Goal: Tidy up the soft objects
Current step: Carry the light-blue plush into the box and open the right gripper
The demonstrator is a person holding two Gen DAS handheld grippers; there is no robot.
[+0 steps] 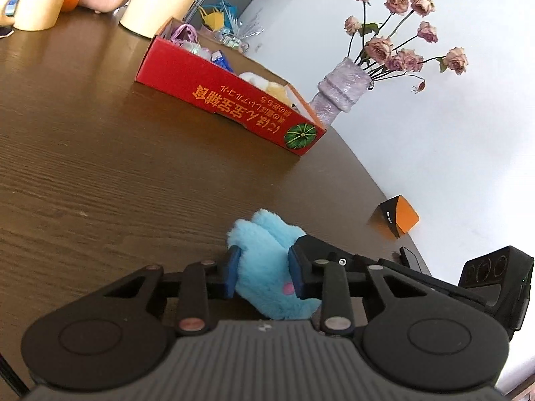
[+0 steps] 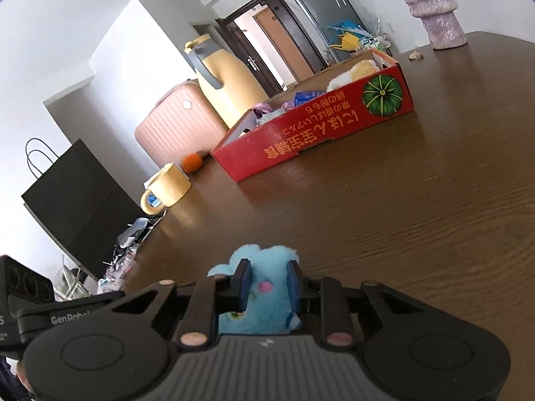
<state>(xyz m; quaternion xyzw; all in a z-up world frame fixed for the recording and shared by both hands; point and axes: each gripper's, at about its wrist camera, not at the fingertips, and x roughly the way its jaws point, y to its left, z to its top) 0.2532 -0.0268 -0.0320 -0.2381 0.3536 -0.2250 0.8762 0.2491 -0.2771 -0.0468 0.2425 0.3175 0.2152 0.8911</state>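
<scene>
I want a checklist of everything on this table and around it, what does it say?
Surface: brown wooden table.
Job's things: blue plush toy; red cardboard box already holding a cream plush and other bits.
Clutter: yellow mug, orange, yellow jug, purple vase of dried roses, small orange box.
Claws: left claw and right claw both clamp the blue toy.
Cables: nothing seen.
Surroundings: pink suitcase, black paper bag.

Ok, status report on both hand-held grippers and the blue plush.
Left hand-held gripper and right hand-held gripper both shut on blue plush. Red box ahead. Bare table between.
</scene>
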